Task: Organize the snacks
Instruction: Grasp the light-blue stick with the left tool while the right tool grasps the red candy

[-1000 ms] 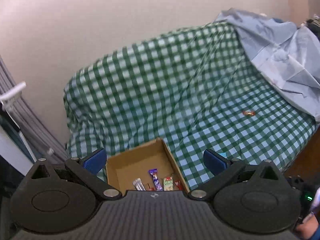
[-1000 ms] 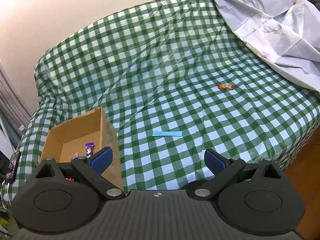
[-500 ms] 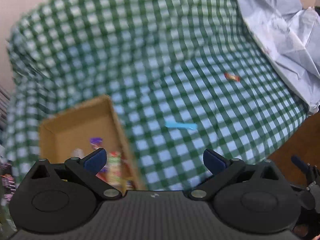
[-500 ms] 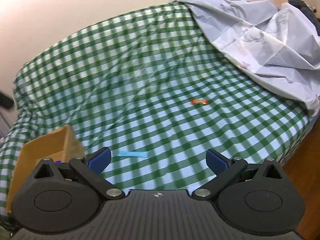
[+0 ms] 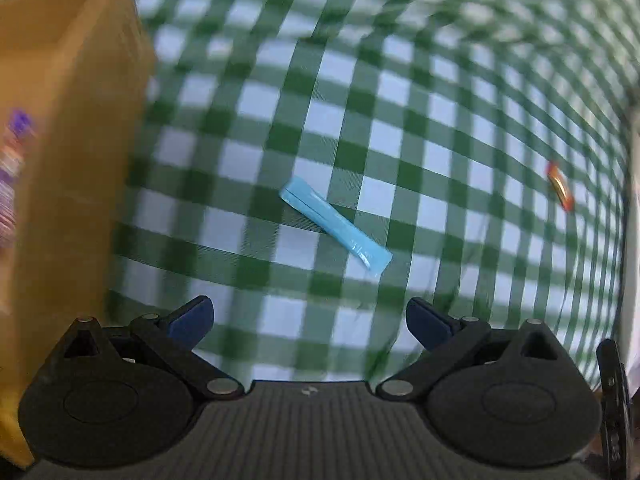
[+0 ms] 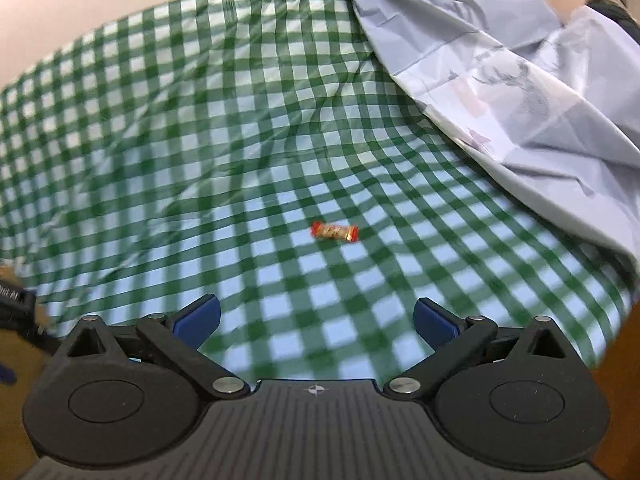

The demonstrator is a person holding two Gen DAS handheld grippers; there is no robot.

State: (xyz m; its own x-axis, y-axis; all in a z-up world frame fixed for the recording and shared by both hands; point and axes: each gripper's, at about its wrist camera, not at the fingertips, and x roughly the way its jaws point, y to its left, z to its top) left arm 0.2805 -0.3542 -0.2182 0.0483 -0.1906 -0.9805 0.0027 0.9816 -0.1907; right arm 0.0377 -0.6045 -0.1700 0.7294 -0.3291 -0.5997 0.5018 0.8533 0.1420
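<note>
A light blue snack stick (image 5: 335,227) lies on the green checked cloth (image 5: 400,92), just ahead of my left gripper (image 5: 308,322), which is open and empty above it. A cardboard box (image 5: 68,152) with blurred snacks inside stands to its left. A small red-orange wrapped candy (image 5: 560,191) lies far to the right; it also shows in the right wrist view (image 6: 335,232), ahead of my right gripper (image 6: 318,320), which is open and empty.
A crumpled pale grey sheet (image 6: 520,88) covers the back right of the checked cloth (image 6: 200,120). A pale wall rises behind. The cloth's right edge drops off near brown flooring (image 6: 624,344).
My left gripper has dropped down and forward toward the blue stick, which is now large and close. My right gripper has turned right, so the candy is centred and the box is out of view.
</note>
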